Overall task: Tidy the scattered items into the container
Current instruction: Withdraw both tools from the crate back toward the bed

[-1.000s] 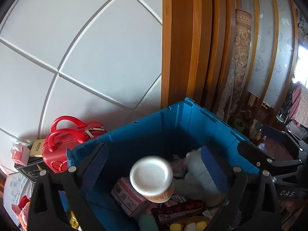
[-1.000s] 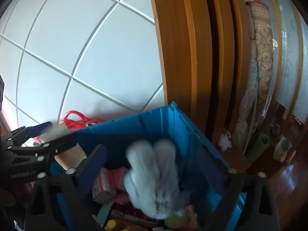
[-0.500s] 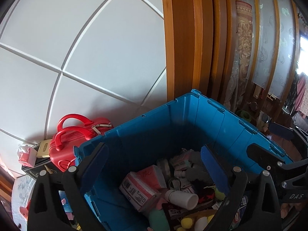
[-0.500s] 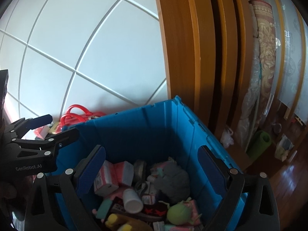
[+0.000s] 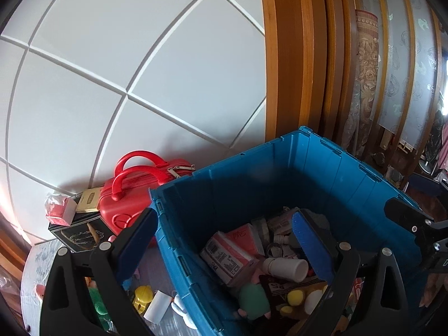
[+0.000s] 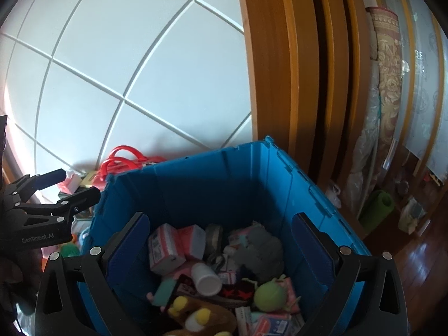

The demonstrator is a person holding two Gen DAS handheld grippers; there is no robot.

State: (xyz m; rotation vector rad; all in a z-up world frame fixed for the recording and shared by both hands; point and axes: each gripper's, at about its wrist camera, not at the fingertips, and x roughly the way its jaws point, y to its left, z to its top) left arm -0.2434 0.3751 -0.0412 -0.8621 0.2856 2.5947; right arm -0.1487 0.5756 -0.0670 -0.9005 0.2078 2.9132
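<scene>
Contents of the blue container (image 6: 235, 184) formed a loose heap: a white bottle (image 6: 205, 278) on its side, a pink-and-white carton (image 6: 163, 250), a grey plush piece (image 6: 259, 247), a green plush ball (image 6: 270, 294) and a brown plush toy with yellow spots (image 6: 196, 317).

Right gripper (image 6: 221, 247) hung above the heap with its jaws opening and nothing between them. Left gripper (image 5: 224, 247) was spread wide and empty, straddling the near-left wall of the container.

Items remaining outside lay on the patterned surface (image 5: 33, 274) just beside that wall: a small yellow toy (image 5: 142, 301), a white block (image 5: 158, 306) and a green plush item (image 5: 96, 302), partly hidden by the left finger.

Handling notes, as judgement:
1. Yellow toy: probably light, rigid plastic, possibly slippery. Grip across its widest part.
2. White block: appeared light and stiff. Grip across its 2 long flat faces.
3. Green plush: soft and compressible. Take the bulk of the body, not a loose edge.

A red case (image 5: 131, 198) stood against the wall behind; whether it belonged to the task could not be told.
</scene>
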